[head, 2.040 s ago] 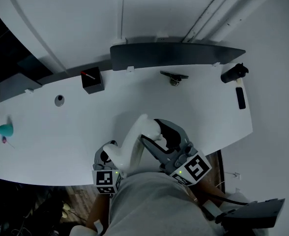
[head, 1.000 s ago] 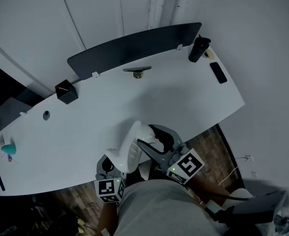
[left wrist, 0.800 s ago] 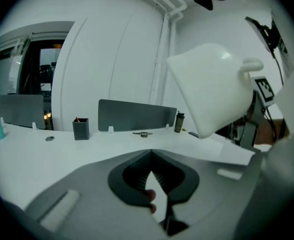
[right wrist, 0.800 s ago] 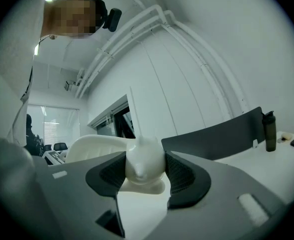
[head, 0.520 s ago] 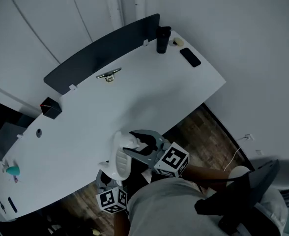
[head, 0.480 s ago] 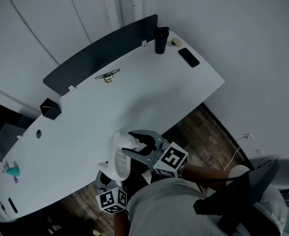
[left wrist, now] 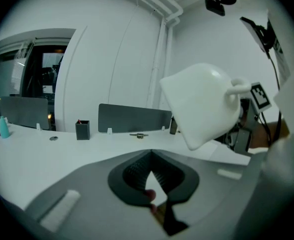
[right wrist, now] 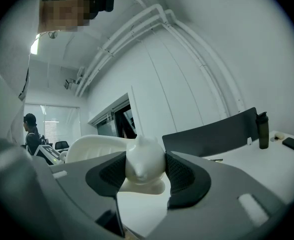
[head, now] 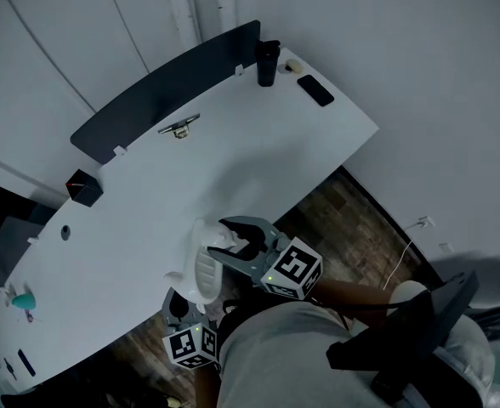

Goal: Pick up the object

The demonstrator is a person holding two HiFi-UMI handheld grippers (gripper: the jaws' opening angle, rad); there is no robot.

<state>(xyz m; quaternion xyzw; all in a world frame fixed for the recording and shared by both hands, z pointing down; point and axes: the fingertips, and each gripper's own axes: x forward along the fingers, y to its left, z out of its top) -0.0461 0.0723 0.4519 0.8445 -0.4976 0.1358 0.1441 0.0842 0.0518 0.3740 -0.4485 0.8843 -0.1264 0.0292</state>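
Observation:
A white, bird-shaped object with a dish-like body (head: 204,272) hangs in the air over the near edge of the white table (head: 233,160). My right gripper (head: 230,243) is shut on its rounded knob (right wrist: 143,165), with both dark pads pressed against the sides. In the left gripper view the white object (left wrist: 202,104) floats up and to the right, apart from those jaws. My left gripper (left wrist: 150,156) is shut, its pads meeting at the tips with nothing between them. In the head view the left gripper (head: 180,306) sits low beside the object, half hidden by it.
A dark divider panel (head: 161,87) runs along the table's far edge. Near it stand a black bottle (head: 267,62), a dark phone (head: 315,90), a small metal piece (head: 178,128) and a black pen box (head: 83,188). Wooden floor (head: 352,219) lies right of the table.
The head view has swung, so the table now appears turned and farther left. The right gripper keeps its hold on the white object; both grippers stay close to the person's body.

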